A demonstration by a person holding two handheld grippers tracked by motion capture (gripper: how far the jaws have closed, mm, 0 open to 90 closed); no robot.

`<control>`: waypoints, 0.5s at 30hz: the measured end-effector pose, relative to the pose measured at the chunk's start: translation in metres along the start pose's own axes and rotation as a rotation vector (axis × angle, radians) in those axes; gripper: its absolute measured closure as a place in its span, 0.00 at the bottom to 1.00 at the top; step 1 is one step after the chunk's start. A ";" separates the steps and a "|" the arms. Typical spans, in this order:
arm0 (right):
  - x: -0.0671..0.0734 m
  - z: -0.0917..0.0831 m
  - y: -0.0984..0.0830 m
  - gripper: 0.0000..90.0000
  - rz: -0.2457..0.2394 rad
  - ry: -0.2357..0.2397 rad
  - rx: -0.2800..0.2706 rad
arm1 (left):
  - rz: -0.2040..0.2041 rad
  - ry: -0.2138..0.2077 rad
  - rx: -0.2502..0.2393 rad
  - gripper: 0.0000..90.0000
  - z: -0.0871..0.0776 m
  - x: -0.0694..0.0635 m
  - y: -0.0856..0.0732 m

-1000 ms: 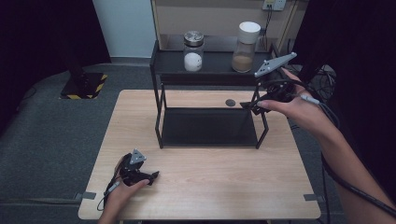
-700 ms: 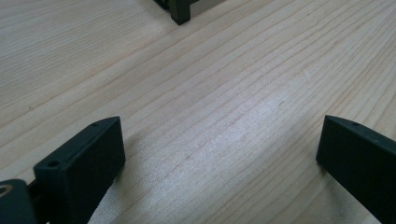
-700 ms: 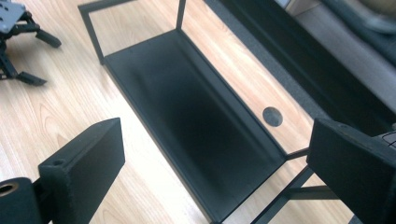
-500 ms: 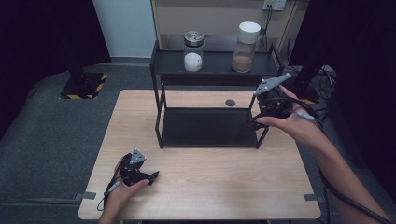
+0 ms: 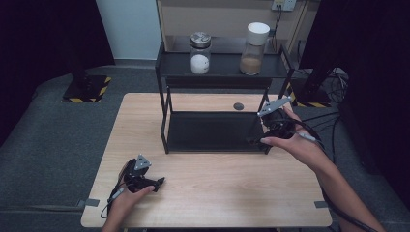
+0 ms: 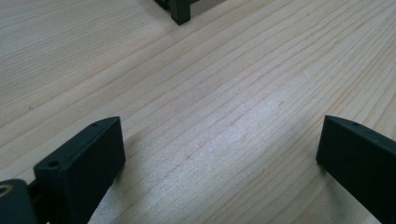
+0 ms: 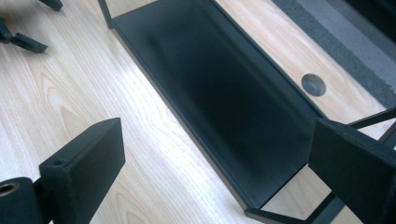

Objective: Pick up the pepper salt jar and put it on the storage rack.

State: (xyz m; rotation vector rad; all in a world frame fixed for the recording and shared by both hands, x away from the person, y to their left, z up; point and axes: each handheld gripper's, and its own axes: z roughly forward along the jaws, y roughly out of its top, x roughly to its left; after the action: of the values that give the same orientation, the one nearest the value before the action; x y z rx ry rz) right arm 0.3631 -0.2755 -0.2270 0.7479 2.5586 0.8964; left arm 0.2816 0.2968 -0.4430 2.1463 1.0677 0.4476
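A black rack point(image 5: 217, 130) is stood at the table's point(image 5: 203, 193) twelve o'clock side; on its top shelf a jar point(image 5: 199, 53) of white stuff is seen at eleven o'clock and a jar of brown powder point(image 5: 253, 48) at one o'clock; the lower tray is bare. The right claw point(image 5: 258, 137) is held spread at the rack's three o'clock end, above the tray corner; the left claw point(image 5: 158, 182) is laid spread on the table at seven o'clock, well apart from the rack.
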 end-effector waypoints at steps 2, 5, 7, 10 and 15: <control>0.001 0.003 -0.005 0.06 0.006 0.000 -0.007 | 0.000 0.000 0.000 0.00 0.000 0.000 0.000; 0.002 0.006 -0.014 0.06 0.014 -0.008 -0.021 | 0.000 0.000 0.000 0.00 0.000 0.000 0.000; 0.003 0.008 -0.023 0.06 0.020 -0.011 -0.040 | 0.000 0.000 0.000 0.00 0.000 0.000 0.000; 0.004 0.013 -0.036 0.05 0.038 -0.011 -0.054 | 0.000 0.000 0.000 0.00 0.000 0.000 0.000; 0.005 0.022 -0.052 0.05 0.061 0.001 -0.056 | 0.000 0.001 -0.001 0.00 0.000 0.000 0.000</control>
State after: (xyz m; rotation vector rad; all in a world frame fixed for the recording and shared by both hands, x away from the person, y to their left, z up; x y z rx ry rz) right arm 0.3503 -0.2966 -0.2776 0.8125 2.5129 0.9834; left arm 0.2814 0.2967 -0.4431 2.1454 1.0681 0.4486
